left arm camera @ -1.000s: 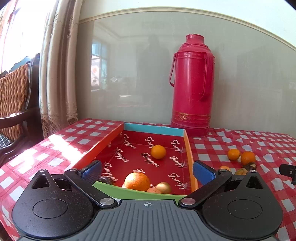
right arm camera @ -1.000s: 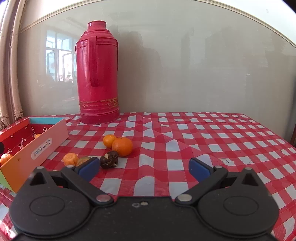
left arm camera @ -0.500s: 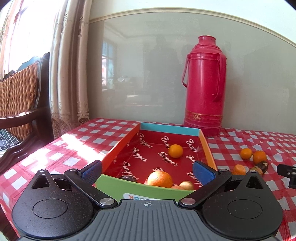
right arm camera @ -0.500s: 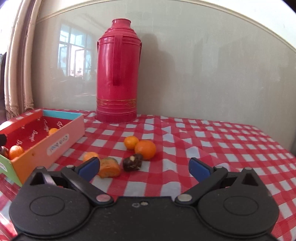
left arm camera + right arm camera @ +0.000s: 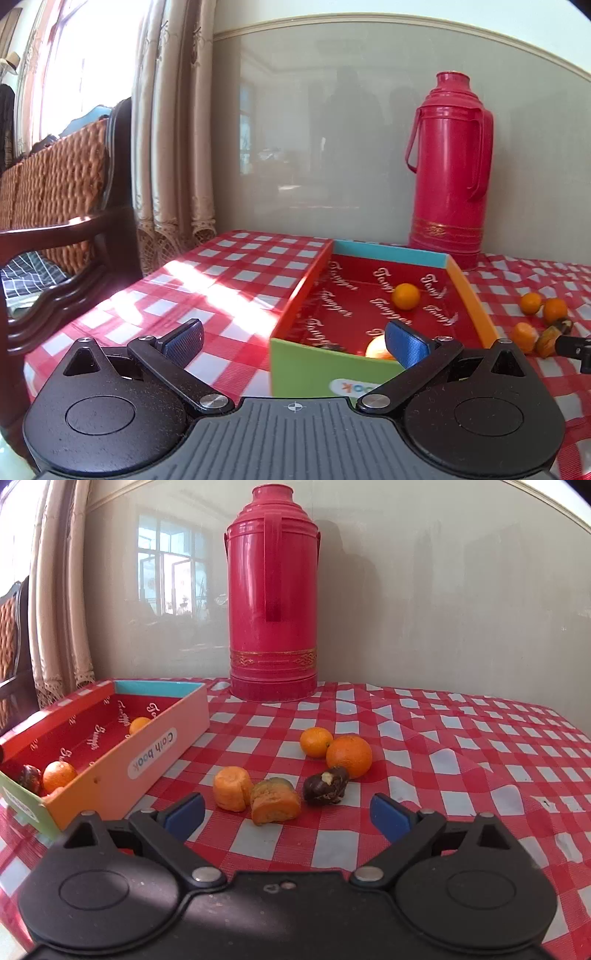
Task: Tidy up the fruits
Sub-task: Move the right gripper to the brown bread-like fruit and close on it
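Right wrist view is showing my right gripper [image 5: 287,812] with its blue-padded jaws standing wide apart and holding nothing, hovering low over the red-and-white checked tablecloth [image 5: 461,760]. Just beyond my fingertips five loose pieces are lying in a cluster: a pale orange ridged fruit [image 5: 232,788] touching a broken orange-and-green piece [image 5: 275,800], a dark brown shrivelled fruit [image 5: 326,785] just right of those, and behind it a large round orange [image 5: 349,756] sitting against a smaller tangerine [image 5: 316,742]. To the left, the shallow cardboard box with red printed lining [image 5: 162,753] is lying on the cloth, and inside it I am seeing a small orange [image 5: 139,724] toward the far end, plus another orange [image 5: 59,776] and a dark fruit [image 5: 30,778] at the near end. A tall red plastic thermos flask [image 5: 272,590] is standing upright at the far side against the wall. Left wrist view is showing my left gripper [image 5: 293,338] likewise spread open and empty, hovering at the box's near green wall [image 5: 310,369], with its right pad partly covering a fruit inside. The flask [image 5: 448,166] is standing beyond the box's far right corner, and a beige lace-edged curtain [image 5: 173,129] and a woven wicker chair [image 5: 55,177] are showing on the left.
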### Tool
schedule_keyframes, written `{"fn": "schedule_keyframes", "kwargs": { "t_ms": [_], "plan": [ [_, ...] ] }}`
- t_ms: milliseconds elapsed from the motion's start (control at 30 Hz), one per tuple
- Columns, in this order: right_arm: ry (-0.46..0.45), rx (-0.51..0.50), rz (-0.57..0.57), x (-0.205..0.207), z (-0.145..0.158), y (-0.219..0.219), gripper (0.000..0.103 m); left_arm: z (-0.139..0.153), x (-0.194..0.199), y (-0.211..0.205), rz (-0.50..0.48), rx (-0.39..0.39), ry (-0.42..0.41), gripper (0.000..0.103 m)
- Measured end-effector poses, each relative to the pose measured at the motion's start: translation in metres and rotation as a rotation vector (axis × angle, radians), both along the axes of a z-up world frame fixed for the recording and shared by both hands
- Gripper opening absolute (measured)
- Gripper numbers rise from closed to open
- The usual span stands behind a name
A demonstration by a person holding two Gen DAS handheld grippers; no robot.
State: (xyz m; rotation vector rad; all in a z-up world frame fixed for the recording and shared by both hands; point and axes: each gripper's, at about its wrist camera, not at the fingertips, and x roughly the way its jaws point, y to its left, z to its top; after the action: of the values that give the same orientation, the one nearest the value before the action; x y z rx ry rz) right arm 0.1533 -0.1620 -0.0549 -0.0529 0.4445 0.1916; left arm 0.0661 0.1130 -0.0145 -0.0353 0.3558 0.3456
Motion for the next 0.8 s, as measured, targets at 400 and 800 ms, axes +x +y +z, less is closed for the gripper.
{"fn": "schedule_keyframes", "kwargs": {
  "t_ms": [400, 800],
  "plan": [
    [0.049, -0.054, -0.005, 0.019, -0.005, 0.016, 0.055, -0.002, -0.006, 0.018, 0.064, 0.046, 0.025, 0.103],
    [0.113, 0.017, -0.001, 0.035, -0.009, 0.011, 0.036, -0.004, -0.010, 0.027, 0.096, 0.049, 0.045, 0.103]
  ]
}}
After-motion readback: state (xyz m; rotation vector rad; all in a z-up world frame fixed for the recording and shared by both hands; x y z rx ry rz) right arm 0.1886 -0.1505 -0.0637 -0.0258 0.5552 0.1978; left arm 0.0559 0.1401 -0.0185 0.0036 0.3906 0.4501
